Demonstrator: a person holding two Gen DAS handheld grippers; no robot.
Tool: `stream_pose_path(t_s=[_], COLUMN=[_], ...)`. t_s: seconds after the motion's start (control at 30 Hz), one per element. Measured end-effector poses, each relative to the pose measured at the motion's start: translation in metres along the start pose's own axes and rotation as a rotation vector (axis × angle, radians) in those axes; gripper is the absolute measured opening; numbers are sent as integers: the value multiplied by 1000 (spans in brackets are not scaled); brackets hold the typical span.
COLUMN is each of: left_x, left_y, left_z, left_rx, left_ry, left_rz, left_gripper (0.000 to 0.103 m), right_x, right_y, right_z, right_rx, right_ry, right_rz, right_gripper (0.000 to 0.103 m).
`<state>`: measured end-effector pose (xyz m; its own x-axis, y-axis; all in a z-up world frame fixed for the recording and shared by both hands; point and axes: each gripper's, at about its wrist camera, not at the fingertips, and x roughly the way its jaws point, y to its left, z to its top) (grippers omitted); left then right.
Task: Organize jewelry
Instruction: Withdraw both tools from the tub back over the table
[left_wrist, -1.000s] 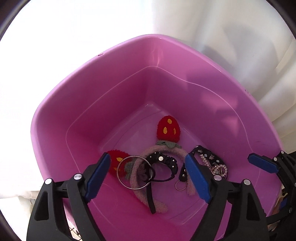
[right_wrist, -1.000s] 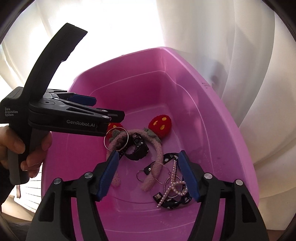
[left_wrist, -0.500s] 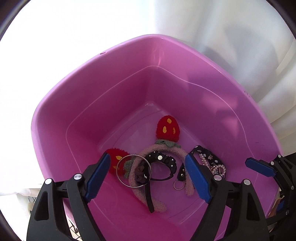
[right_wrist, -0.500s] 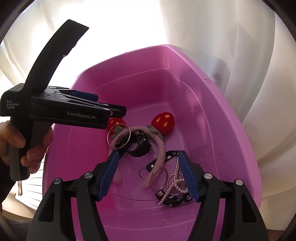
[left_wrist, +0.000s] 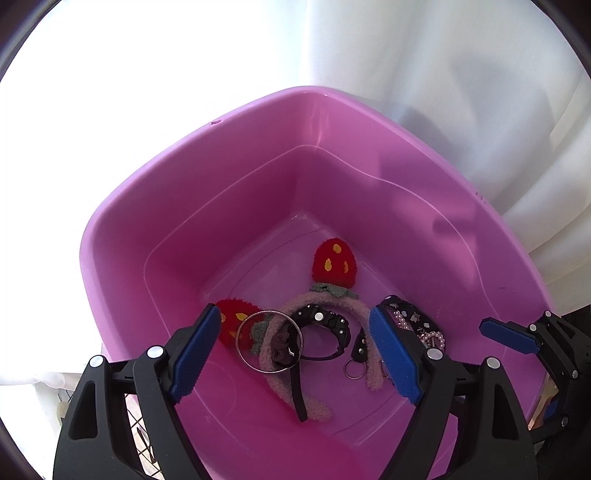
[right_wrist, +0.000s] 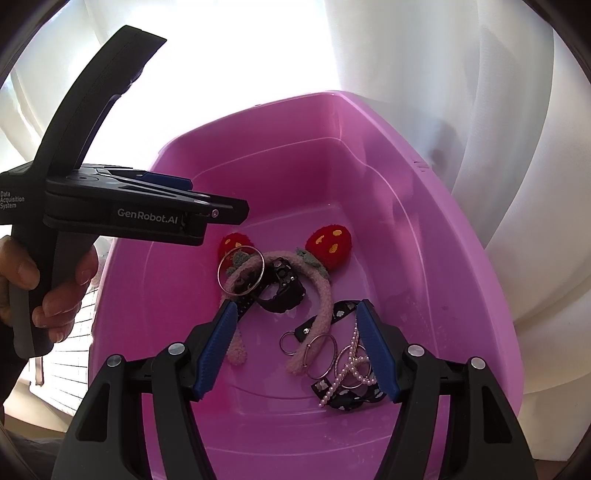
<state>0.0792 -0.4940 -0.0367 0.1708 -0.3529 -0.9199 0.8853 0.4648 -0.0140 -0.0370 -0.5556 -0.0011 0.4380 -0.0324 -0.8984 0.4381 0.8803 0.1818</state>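
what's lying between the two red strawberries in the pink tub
The fuzzy pink headband arcs between the two strawberries, with a black watch under the arc and a silver bangle by the left one. The right wrist view shows it best.

One headband (right_wrist: 325, 295) (two strawberries (right_wrist: 328, 245))

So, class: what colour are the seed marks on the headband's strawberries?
Yellow, on red strawberries; clearest in the left wrist view.

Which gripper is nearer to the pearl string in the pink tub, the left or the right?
Right. The right gripper hovers open just over the pearl string, which lies beside its right-hand finger. The left gripper hovers open over the silver bangle, away from the pearls.
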Motion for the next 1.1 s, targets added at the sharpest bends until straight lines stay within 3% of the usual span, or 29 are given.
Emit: stream_pose_path(t_s=[0.27,0.53,0.63,0.87,1.1], left_x=[-27,-80,-104,-151,-178], left_y=[7,28,39,80,138], left_z=[0,-17,-33,-87,-156], left_rx=[-30,-119,-155,-221,-276], left_ry=[-62,-200,-257,-341,-366], left_rz=[3,1,7,36,135], left_gripper=[81,81,87,92,97], right_x=[-7,-20,-26,-39,-52], right_y=[6,25,34,73,140], right_z=[2,4,5,11,5], right_rx=[-9,-35,-27,-21,-66], right_ry=[-22,-62,-83,-137,-193], right_rz=[22,54,82,96,117], right_gripper=[68,71,76,76,76])
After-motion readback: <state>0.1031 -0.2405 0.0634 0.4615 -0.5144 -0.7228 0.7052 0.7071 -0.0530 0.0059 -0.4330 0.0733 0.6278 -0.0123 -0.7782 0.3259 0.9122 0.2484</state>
